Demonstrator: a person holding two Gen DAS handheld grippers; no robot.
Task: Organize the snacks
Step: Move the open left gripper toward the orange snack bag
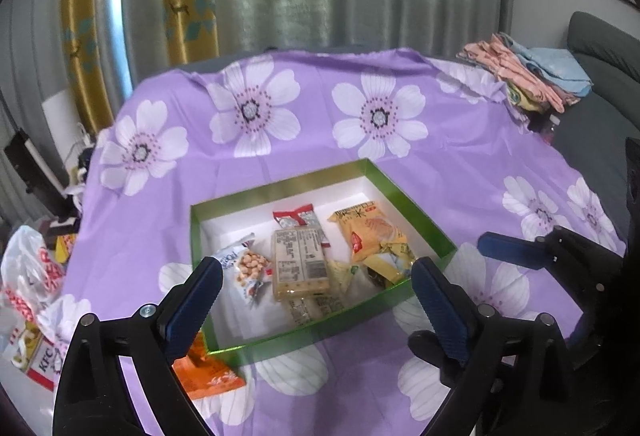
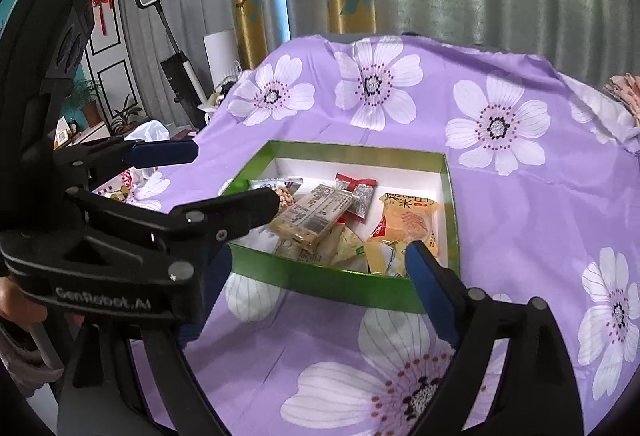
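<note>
I saw the flat orange foil snack packet (image 1: 210, 372) lying on the purple flowered cloth, just outside the near left corner of the green-walled cardboard box (image 1: 320, 332). My left gripper (image 1: 316, 296) hung nearest, fingers spread and empty; my right gripper (image 2: 320, 276) likewise.

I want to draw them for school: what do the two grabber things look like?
Both are black plastic claws with blue, bumpy pads on the inside of the fingers and round silver screws at the joints. The left gripper has "GenRobot.AI" in pale letters on its body. The right gripper looks the same. No cables show.
</note>
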